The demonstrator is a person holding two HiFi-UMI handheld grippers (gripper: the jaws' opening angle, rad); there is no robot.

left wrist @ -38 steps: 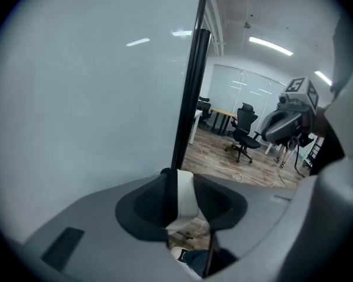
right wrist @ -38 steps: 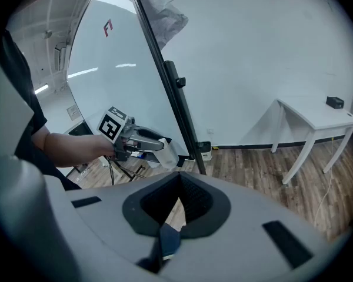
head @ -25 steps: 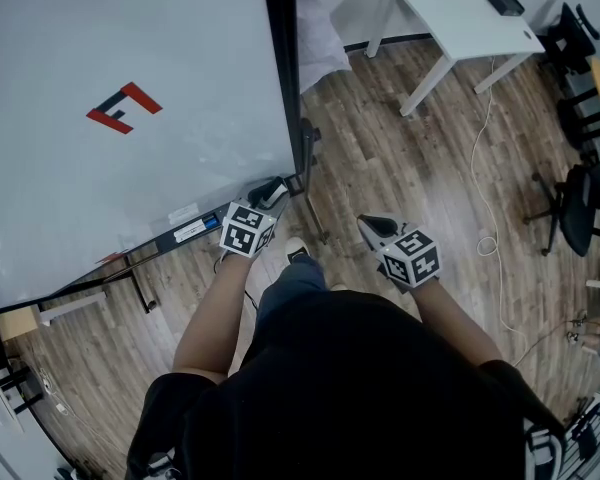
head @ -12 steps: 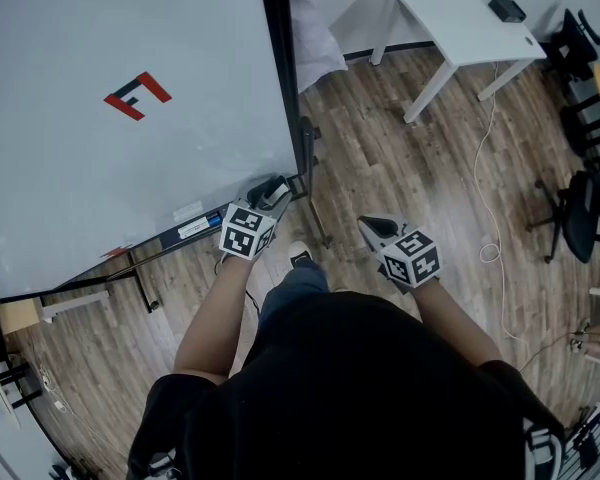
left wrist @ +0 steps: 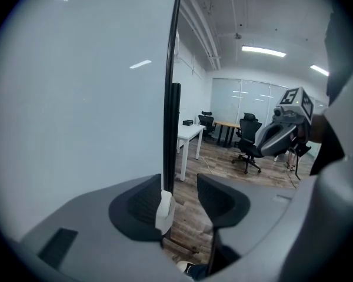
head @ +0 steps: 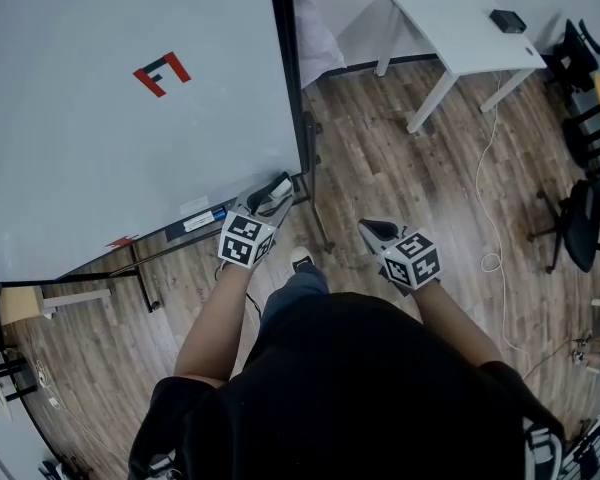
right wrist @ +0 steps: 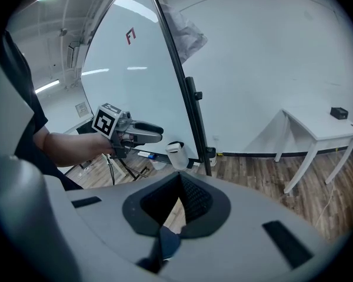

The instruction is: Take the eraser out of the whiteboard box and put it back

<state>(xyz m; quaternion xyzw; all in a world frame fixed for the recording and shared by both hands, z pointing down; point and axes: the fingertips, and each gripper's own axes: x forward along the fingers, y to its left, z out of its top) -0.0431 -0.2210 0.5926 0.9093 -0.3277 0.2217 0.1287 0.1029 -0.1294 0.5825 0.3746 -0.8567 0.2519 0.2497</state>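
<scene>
Jaws on the left gripper (left wrist: 179,184) stand apart with nothing clamped. A white box (right wrist: 176,155) shows just by its left jaw, at the lower right corner of the whiteboard (head: 130,148); whether jaw and box touch I cannot tell. The right gripper (right wrist: 179,178) hangs well apart over the floor (head: 410,158), clenched on nothing. The eraser cannot be made out — no view looks into the box.
</scene>
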